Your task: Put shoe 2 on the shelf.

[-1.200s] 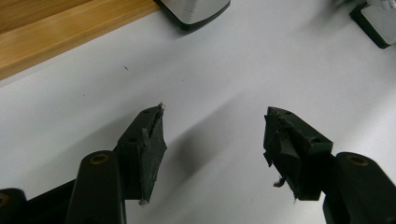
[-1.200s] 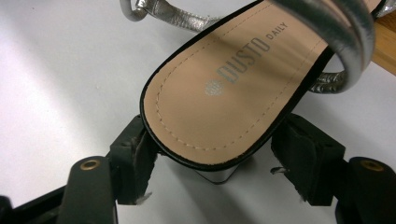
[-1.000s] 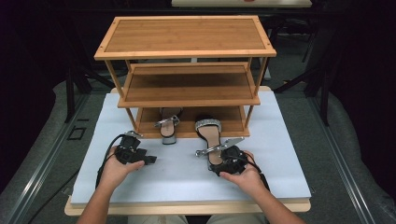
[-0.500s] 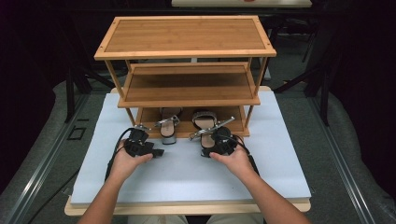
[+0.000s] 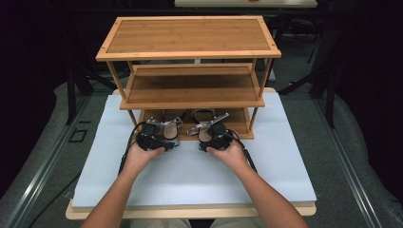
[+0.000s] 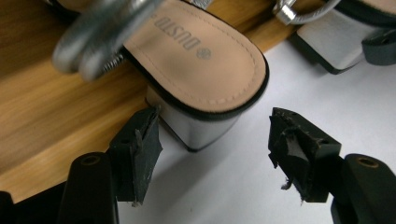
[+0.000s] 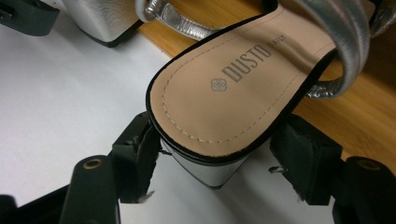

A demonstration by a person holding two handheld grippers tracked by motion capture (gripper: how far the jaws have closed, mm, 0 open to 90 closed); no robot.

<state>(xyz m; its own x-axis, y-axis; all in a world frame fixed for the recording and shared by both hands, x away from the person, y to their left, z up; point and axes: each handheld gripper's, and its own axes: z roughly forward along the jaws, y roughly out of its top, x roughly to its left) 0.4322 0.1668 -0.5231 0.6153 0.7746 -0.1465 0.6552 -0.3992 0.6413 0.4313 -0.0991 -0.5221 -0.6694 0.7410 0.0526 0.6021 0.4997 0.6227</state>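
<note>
Your left claw (image 5: 161,134) stands spread behind the heel of the left sandal (image 5: 170,124); its jaws have just been opening. In the left gripper view the heel (image 6: 201,126) sits between them, off-centre: the left-hand pad is at the heel's edge, touching or nearly so, and the other pad stands well clear over the white desk (image 5: 190,175).

Your right claw (image 5: 211,134) pinches the heel of the right sandal (image 5: 205,124). In the right gripper view the silver heel block (image 7: 210,163) lies between the pads, both of them tight against it under the tan insole; these jaws have just closed a little.

Both sandals lie side by side with toes in on the bottom shelf of the wooden rack (image 5: 190,52) and heels out at its front edge, over the desk. The rack's two upper shelves are bare. Your hands rest low on the desk just before the rack.
</note>
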